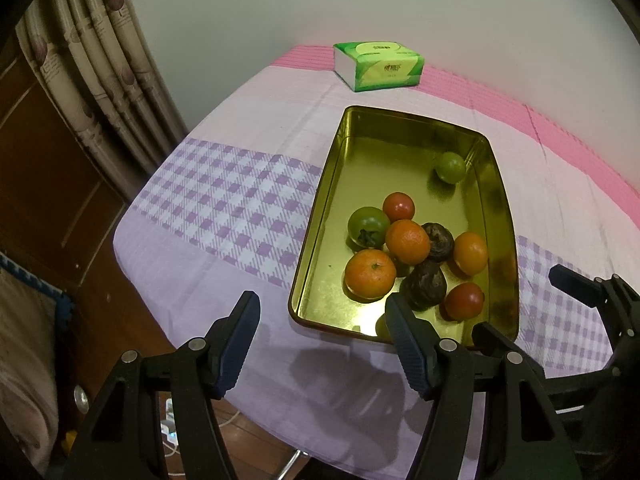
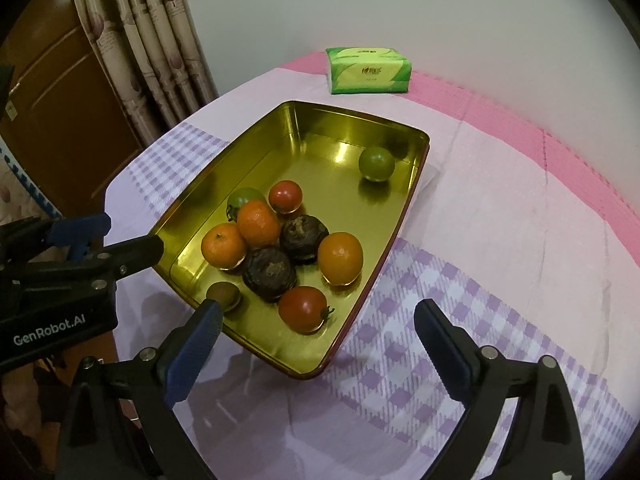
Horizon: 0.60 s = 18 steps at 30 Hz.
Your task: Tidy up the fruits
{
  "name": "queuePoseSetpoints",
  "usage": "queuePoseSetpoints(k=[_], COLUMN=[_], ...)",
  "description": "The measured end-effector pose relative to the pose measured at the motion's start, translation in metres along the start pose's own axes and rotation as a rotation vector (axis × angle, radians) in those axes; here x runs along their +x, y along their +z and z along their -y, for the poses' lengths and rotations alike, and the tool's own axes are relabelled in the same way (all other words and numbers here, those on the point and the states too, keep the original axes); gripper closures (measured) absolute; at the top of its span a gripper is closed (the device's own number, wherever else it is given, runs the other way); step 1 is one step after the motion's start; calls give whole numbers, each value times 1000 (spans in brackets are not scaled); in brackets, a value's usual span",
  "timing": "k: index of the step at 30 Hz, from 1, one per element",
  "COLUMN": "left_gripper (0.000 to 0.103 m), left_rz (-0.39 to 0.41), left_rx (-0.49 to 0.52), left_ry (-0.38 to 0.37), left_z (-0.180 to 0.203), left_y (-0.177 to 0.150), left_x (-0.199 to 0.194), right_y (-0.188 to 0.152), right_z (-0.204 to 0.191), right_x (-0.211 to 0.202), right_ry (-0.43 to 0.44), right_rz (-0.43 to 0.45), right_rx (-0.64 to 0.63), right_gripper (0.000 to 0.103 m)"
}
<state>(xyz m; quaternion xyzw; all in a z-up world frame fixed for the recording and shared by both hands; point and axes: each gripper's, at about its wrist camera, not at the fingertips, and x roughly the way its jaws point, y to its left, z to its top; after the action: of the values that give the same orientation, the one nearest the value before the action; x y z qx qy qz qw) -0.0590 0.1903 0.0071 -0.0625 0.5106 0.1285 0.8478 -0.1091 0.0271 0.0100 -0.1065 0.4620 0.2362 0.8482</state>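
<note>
A plain pale wall rises behind the table draped in a lilac-and-white checked cloth with a pink far border. Left of that table hang beige patterned curtains in vertical folds, and further left stands brown wooden panelling, perhaps a door or wardrobe. Below the table's near-left corner lie a brown floor and white cables. The lighting is dim and warm.
</note>
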Motion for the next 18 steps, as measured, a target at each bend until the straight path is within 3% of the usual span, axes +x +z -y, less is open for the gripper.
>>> queuePoseSetpoints(k=[18], left_gripper=[37], left_rz=[-6], left_rx=[11], left_ry=[-2], left_z=[2], left_y=[-1], left_x=[2], right_y=[-5], right_z=[-3], right_x=[5], right_ry=[16], right_rz=[-32], right_rx=[3], right_gripper=[7])
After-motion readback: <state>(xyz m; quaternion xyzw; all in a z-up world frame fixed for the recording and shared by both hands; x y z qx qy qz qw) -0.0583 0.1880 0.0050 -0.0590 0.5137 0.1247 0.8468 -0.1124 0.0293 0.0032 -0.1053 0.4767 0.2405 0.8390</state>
